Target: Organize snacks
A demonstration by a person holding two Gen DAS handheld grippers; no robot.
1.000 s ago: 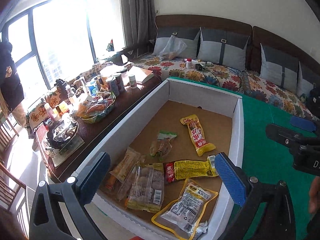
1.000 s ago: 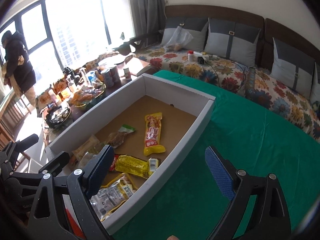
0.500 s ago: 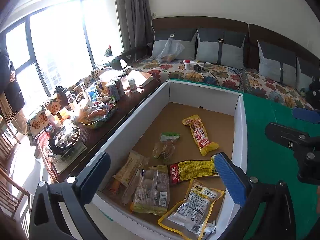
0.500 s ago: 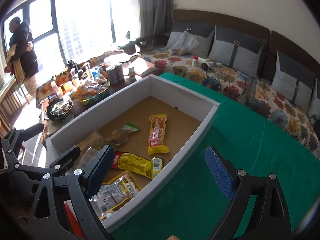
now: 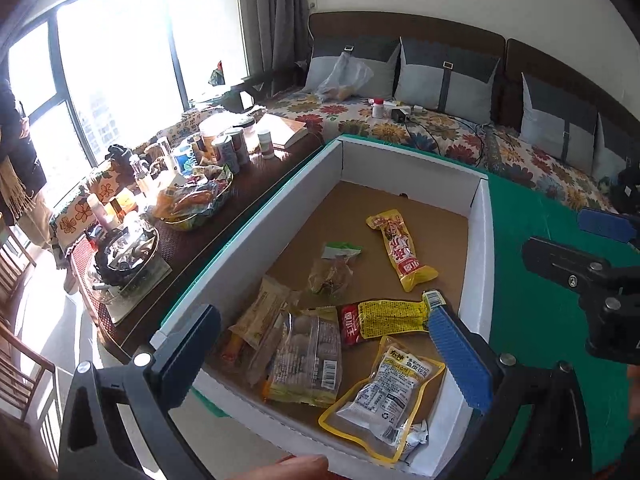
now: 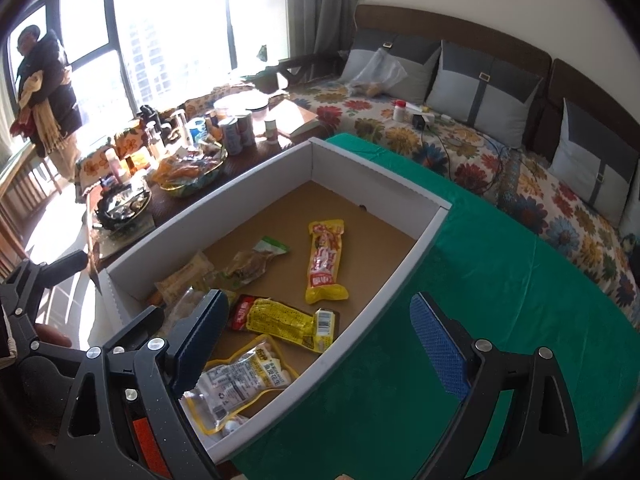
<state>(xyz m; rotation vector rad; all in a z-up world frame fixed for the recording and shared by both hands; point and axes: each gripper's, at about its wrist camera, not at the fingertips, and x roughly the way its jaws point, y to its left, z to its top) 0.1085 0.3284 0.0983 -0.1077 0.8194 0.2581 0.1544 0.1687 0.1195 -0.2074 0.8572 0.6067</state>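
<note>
Between the wide-open jaws of the left gripper (image 5: 328, 360), in the left wrist view, sits a white box (image 5: 476, 264) with a brown floor, and nothing is held. Just ahead of the jaws lie the snacks: a clear pack (image 5: 308, 360) of pale round pieces near the middle, a yellow-edged peanut pouch (image 5: 384, 394) close to the right jaw, and a red-and-yellow packet (image 5: 384, 318) lying crosswise, its end touching that jaw's tip in the picture. Toward the left jaw is a tan wrapper (image 5: 262, 310). Farther ahead are a green-topped pouch (image 5: 334, 266) and a long yellow packet (image 5: 400, 248). Right of the right jaw, past the box wall, lies a green cloth (image 5: 532, 312), with the right gripper's black frame over it. Left of the left jaw stands a cluttered tabletop (image 5: 192, 240).

Ahead of the right gripper (image 6: 320, 338), in the right wrist view, the jaws also stand wide and empty. The left jaw hangs over the box's (image 6: 384, 184) near end, while the right jaw is over the cloth (image 6: 500, 280). The peanut pouch (image 6: 240, 380) lies just beside the left jaw, the red-and-yellow packet (image 6: 280, 320) a little ahead of it, and the long yellow packet (image 6: 326, 264) farther ahead between the jaws. Well left of the jaws, a person (image 6: 48, 92) stands at the window.
</note>
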